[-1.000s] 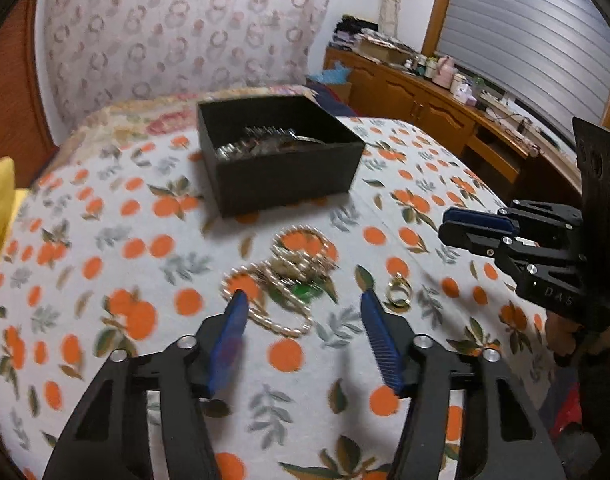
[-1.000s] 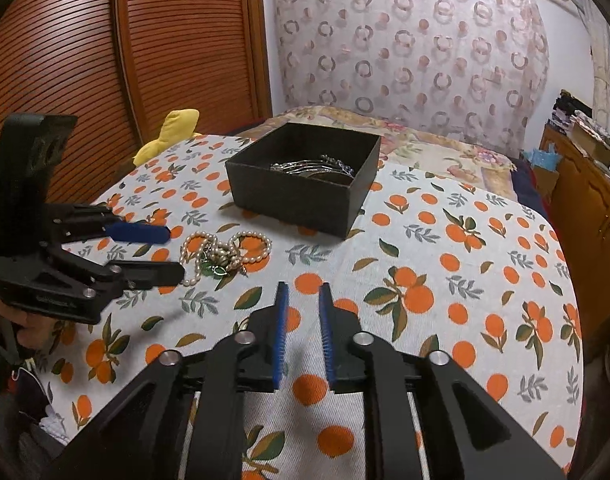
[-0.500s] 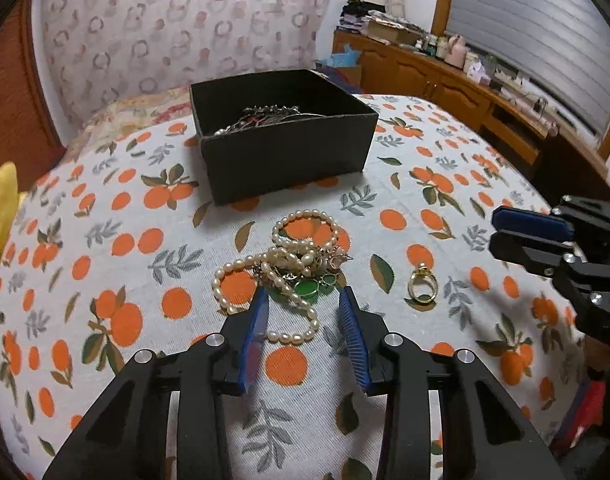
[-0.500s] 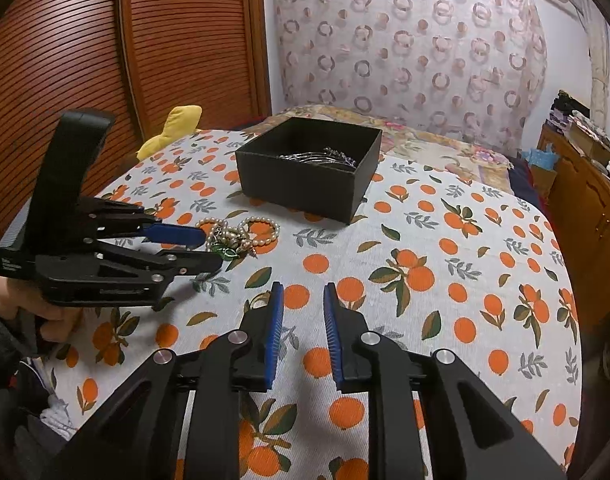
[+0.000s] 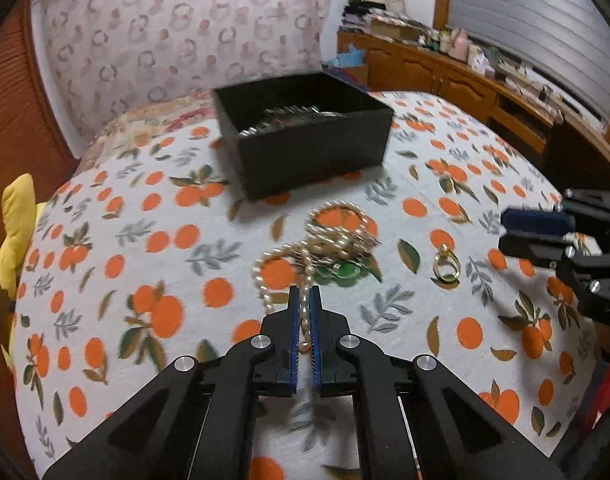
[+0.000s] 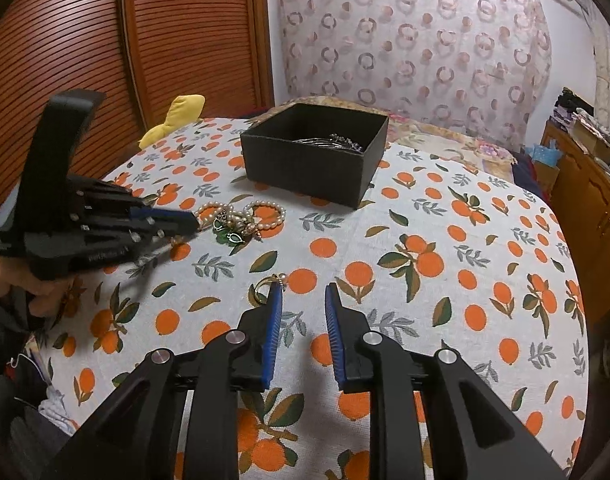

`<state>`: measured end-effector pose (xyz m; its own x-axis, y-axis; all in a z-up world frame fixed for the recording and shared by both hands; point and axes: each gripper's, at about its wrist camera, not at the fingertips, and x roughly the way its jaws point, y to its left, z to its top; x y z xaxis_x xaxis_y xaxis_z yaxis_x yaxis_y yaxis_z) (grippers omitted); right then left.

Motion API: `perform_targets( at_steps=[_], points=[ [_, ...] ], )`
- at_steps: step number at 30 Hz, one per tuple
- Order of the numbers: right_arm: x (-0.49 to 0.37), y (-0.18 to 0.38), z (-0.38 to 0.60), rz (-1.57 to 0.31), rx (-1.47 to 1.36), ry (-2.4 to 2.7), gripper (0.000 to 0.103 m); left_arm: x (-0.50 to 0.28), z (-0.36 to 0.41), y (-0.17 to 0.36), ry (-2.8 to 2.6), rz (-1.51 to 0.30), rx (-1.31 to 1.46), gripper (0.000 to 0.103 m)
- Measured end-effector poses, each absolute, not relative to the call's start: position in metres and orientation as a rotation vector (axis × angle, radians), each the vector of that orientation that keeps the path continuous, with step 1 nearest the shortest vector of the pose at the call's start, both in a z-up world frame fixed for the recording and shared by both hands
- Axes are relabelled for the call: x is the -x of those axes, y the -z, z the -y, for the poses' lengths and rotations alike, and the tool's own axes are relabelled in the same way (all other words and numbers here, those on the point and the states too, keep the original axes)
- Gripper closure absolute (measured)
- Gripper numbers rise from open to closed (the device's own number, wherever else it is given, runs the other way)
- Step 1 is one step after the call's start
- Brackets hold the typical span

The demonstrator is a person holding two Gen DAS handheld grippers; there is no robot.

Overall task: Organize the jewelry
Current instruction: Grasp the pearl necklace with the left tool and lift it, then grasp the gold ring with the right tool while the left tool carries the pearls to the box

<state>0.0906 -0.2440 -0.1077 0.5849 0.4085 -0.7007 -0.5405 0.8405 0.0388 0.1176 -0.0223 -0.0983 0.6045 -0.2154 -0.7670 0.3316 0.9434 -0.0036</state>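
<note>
A pearl necklace [image 5: 333, 236] lies in a tangle with a green pendant [image 5: 343, 269] on the orange-print tablecloth. My left gripper [image 5: 303, 304] is shut on the near strand of the pearl necklace; it shows from the side in the right wrist view [image 6: 185, 222]. A gold ring [image 5: 445, 267] lies to the right of the pile, and in the right wrist view [image 6: 267, 286] it sits just beyond my left fingertip. My right gripper [image 6: 303, 298] is open and empty above the cloth. A black box [image 5: 305, 132] with silver jewelry inside stands behind the pile.
A yellow cloth [image 6: 177, 116] hangs at the table's left edge. A wooden slatted door [image 6: 145, 40] and a patterned curtain [image 6: 417, 40] stand behind the table. A wooden sideboard [image 5: 465, 76] with clutter runs along the right.
My left gripper moved forward and closed on the pearl strand. My right gripper opened wider and came nearer the gold ring.
</note>
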Motion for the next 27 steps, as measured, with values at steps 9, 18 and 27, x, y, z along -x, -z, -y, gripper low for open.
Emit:
perform_targets(
  at_steps=[9, 18, 27],
  points=[
    [-0.092, 0.106, 0.237, -0.762, 0.187, -0.571, 0.079, -0.116, 0.0, 0.047, 0.319, -0.743, -0.044, 0.099],
    [-0.093, 0.116, 0.231, -0.792, 0.19, -0.591, 0.079, -0.121, 0.0, -0.001, 0.302, -0.627, -0.015, 0.099],
    [-0.092, 0.119, 0.23, -0.802, 0.192, -0.605, 0.063, -0.121, -0.012, -0.032, 0.269, -0.551, 0.003, 0.099]
  ],
)
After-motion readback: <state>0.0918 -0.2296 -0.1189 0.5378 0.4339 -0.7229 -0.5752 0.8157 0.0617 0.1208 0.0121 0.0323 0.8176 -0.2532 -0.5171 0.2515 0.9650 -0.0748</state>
